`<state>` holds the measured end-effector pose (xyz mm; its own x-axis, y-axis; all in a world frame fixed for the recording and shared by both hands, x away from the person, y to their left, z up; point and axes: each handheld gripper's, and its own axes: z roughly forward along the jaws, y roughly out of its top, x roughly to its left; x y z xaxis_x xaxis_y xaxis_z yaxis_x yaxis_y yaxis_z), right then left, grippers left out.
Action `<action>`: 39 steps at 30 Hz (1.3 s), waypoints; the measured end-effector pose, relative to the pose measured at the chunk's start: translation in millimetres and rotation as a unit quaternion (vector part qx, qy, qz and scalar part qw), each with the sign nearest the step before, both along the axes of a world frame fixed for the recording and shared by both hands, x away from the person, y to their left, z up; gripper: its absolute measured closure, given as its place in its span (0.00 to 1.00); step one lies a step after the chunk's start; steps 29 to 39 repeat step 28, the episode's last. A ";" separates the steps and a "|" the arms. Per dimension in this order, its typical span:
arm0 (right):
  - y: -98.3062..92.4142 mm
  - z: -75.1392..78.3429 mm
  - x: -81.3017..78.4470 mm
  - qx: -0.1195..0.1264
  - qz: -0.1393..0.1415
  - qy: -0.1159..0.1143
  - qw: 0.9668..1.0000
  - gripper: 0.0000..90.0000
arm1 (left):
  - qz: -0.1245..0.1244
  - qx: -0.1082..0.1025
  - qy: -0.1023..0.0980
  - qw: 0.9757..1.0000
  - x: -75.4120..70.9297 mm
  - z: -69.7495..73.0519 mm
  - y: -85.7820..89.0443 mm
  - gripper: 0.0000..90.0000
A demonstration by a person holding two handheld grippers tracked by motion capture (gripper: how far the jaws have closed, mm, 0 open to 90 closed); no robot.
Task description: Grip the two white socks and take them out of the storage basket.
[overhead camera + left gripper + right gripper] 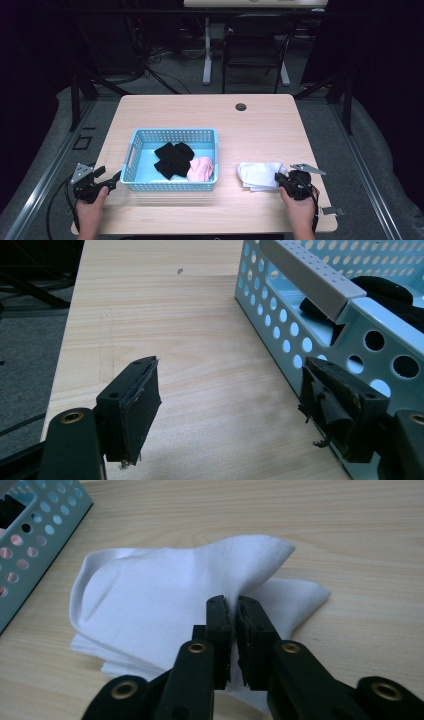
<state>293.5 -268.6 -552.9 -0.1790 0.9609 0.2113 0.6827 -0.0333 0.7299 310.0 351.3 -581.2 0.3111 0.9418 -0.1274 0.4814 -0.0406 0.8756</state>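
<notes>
A white folded cloth (257, 175) lies on the wooden table (200, 112), right of a light blue perforated basket (175, 132). My right gripper (280, 180) is at the cloth's right edge. In the right gripper view its jaws (235, 602) stand nearly together, pinching a raised fold of the cloth (150, 590). My left gripper (112, 180) sits by the basket's front left corner. It is open (230, 390) over bare wood, one jaw close to the basket wall (280, 315).
Inside the basket lie black garments (172, 157) and a pink one (201, 169). A basket corner (35, 535) shows in the right gripper view. A cable hole (241, 106) is at the table's far side, with a chair (255, 45) beyond.
</notes>
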 end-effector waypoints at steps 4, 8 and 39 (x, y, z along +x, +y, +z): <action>-0.9 1.3 -3.3 0.004 -0.011 -0.024 1.000 0.77 | 0.001 -0.001 0.000 1.000 0.2 -0.4 0.1 0.27; -0.5 3.0 -6.5 0.013 -0.015 -0.046 0.999 0.66 | 0.001 0.000 0.000 1.000 0.2 -0.3 -0.1 0.27; 42.8 10.7 -22.3 0.011 0.075 -0.077 0.994 0.60 | 0.001 0.002 0.002 1.000 0.7 -1.1 0.0 0.27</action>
